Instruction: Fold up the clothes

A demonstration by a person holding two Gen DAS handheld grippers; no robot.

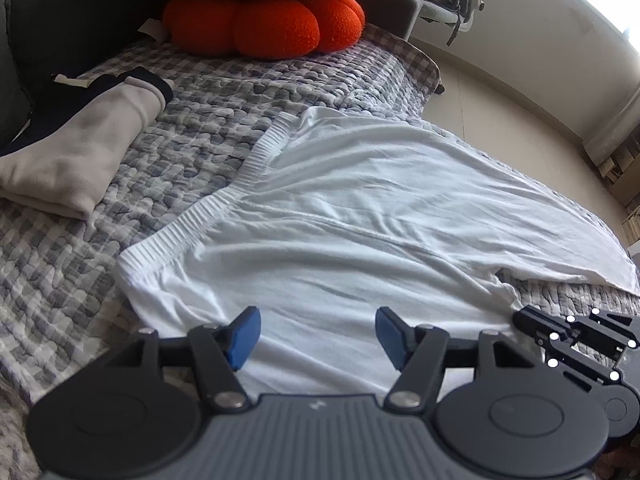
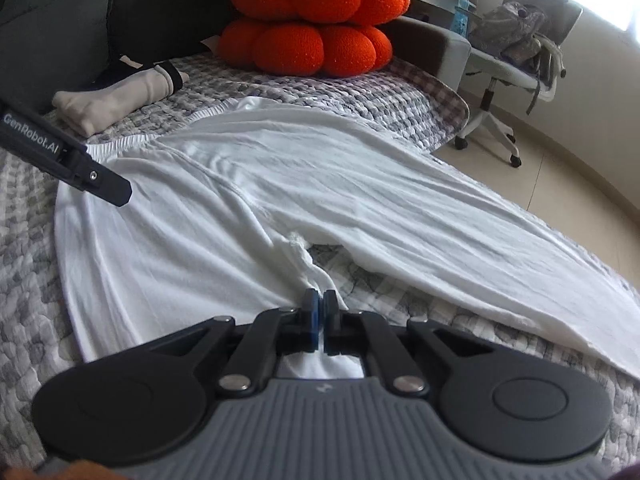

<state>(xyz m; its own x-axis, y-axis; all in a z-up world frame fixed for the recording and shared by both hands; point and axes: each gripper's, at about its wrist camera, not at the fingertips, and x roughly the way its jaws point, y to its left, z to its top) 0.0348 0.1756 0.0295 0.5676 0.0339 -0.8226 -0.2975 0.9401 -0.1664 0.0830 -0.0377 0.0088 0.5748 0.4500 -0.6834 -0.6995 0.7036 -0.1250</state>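
White trousers (image 1: 340, 220) (image 2: 240, 200) lie spread flat on a grey checked quilt (image 1: 200, 120) (image 2: 32, 280). Their ribbed waistband (image 1: 224, 208) points to the left and the two legs run off to the right. My left gripper (image 1: 318, 316) hovers open over the near hip area, with nothing between its blue pads. One finger of the left gripper (image 2: 116, 190) shows in the right wrist view near the waistband. My right gripper (image 2: 320, 308) (image 1: 524, 320) is shut on the inner edge of the near leg, just below the crotch, where the cloth bunches into its pads.
A folded beige garment (image 1: 76, 152) (image 2: 116, 100) lies on the quilt at the far left. Two stacked orange pumpkin cushions (image 1: 264, 20) (image 2: 312, 28) sit at the back against a dark backrest. To the right the quilt's edge drops to a pale floor (image 2: 560, 160), where an office chair (image 2: 516, 52) stands.
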